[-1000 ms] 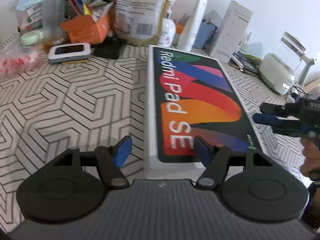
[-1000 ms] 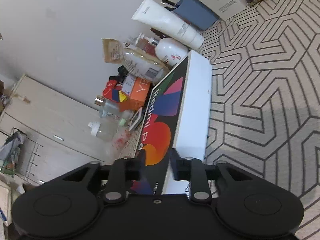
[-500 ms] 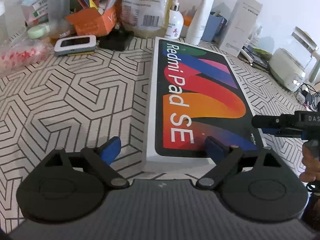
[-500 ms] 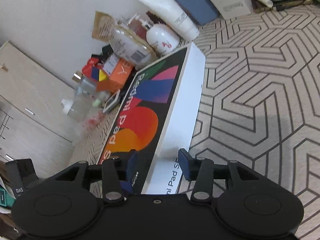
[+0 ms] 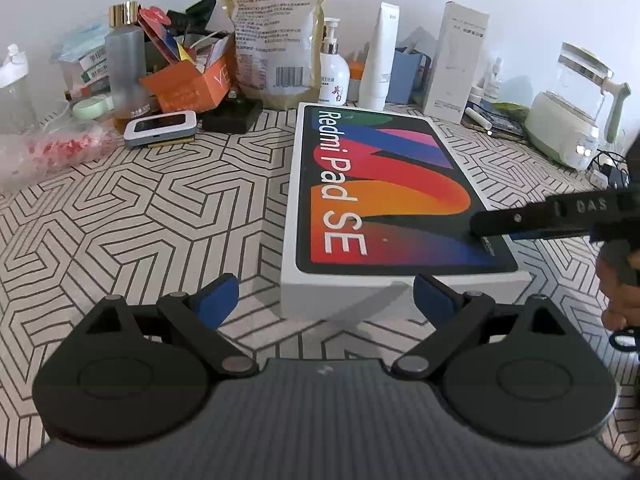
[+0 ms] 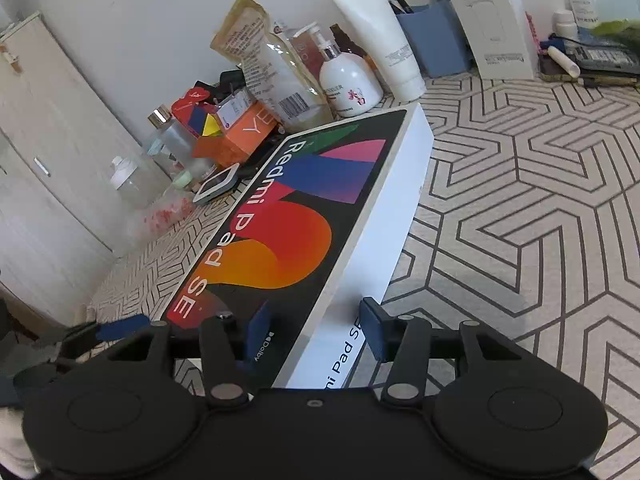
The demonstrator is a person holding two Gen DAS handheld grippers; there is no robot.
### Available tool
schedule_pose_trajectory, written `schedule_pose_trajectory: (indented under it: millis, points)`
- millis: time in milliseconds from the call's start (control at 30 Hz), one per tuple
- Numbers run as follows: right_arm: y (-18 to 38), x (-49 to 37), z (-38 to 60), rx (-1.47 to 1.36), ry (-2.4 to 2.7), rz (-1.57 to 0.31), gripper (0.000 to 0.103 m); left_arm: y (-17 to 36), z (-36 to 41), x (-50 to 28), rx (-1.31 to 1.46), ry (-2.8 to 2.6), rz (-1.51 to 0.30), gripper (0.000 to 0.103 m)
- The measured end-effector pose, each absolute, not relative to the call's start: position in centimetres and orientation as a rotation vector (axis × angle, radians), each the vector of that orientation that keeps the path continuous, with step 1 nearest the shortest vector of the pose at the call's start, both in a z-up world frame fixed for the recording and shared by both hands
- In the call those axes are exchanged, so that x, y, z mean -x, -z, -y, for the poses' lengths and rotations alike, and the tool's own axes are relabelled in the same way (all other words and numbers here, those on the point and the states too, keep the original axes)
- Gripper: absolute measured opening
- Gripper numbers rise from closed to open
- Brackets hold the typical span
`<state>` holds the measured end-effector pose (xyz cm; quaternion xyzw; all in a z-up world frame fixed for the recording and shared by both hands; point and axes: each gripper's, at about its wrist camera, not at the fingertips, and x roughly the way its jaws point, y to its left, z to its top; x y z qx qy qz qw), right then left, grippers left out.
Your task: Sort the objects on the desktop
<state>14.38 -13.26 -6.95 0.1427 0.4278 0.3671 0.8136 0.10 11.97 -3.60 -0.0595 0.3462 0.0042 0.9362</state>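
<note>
A white Redmi Pad SE box (image 5: pixel 384 196) with a colourful lid lies flat on the patterned table; it also shows in the right wrist view (image 6: pixel 304 220). My left gripper (image 5: pixel 326 300) is open and empty, just short of the box's near end. My right gripper (image 6: pixel 316 330) is open, its jaws astride the box's near right corner, one pad over the lid and one beside the white side wall, not clamped. The right gripper also shows in the left wrist view (image 5: pixel 516 222), over the lid's right corner.
Clutter lines the back wall: a brown bag (image 5: pixel 276 32), an orange box (image 5: pixel 192 84), a pump bottle (image 5: pixel 334 80), a white tube (image 5: pixel 378 60), a tall white carton (image 5: pixel 456 64), a kettle (image 5: pixel 568 120). A small white device (image 5: pixel 160 128) lies left of the tablet box.
Both grippers opened wider and drew back from the box. The right gripper released its hold on the box's corner. The box now lies flat and still.
</note>
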Motion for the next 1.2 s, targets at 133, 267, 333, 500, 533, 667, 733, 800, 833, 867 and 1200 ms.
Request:
schedule_pose_trajectory:
  millis: [133,267,333,500,533,667,733,800,833,867,1200]
  points:
    - [6.8,-13.3,13.5,-0.250,-0.771,-0.910,0.071,3.2,-10.6,1.5,0.051,-0.033,-0.659,0.095]
    - [5.9,-11.2,13.6,-0.200,-0.693,-0.884,0.072,2.6,-10.4,2.9,0.076,-0.013,-0.634,0.099]
    - [5.3,-9.5,13.4,-0.160,-0.610,-0.865,0.074,2.7,-9.8,3.1,0.042,-0.026,-0.637,0.100]
    - [3.5,-3.7,13.3,-0.081,-0.513,-0.753,0.078,2.9,-7.8,3.7,-0.072,-0.032,-0.619,0.100]
    - [3.2,-2.9,13.3,-0.072,-0.500,-0.741,0.078,2.9,-7.8,3.8,-0.063,-0.016,-0.617,0.100]
    - [3.0,-0.6,13.6,-0.049,-0.442,-0.717,0.078,3.2,-7.9,4.5,-0.009,0.006,-0.604,0.101]
    - [3.4,-0.1,13.9,-0.079,-0.430,-0.738,0.078,3.5,-7.8,4.8,0.005,0.009,-0.603,0.101]
    - [4.0,0.2,14.0,-0.124,-0.416,-0.765,0.078,3.8,-7.5,5.1,0.002,0.010,-0.605,0.102]
    - [4.3,0.4,13.9,-0.141,-0.410,-0.777,0.078,3.8,-7.4,5.3,-0.004,0.009,-0.602,0.102]
    - [4.5,0.7,13.7,-0.138,-0.403,-0.783,0.078,3.9,-7.3,5.5,-0.009,0.008,-0.599,0.103]
    - [4.3,3.4,12.5,-0.058,-0.312,-0.751,0.078,4.2,-7.3,6.3,-0.001,0.015,-0.614,0.103]
